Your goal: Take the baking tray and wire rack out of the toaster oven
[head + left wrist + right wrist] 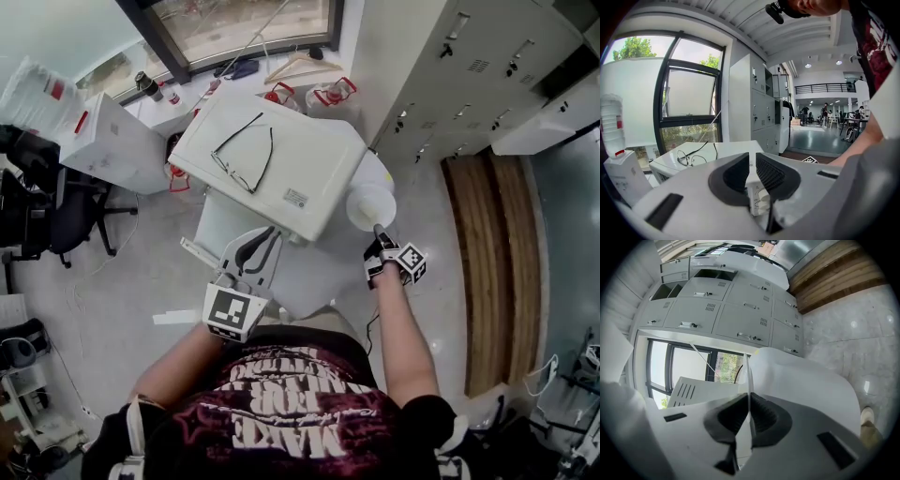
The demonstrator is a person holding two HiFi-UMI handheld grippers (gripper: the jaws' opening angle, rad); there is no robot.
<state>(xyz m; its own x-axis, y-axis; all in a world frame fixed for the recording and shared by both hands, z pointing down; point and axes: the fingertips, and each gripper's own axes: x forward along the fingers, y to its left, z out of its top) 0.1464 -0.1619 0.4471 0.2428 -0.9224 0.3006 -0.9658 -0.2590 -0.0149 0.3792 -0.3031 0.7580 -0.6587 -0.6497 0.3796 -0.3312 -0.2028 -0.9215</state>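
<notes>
While the right gripper (749, 404) pinches a white plate (370, 204), the left gripper (753, 160) gapes slightly, empty, over the white table (314, 277).

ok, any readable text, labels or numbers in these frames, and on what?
"MAKE": on the person's shirt, upside down in the head view; its other lines are unreadable.
The sticker on top of the toaster oven: too small to read.
Nothing else is legible.
</notes>
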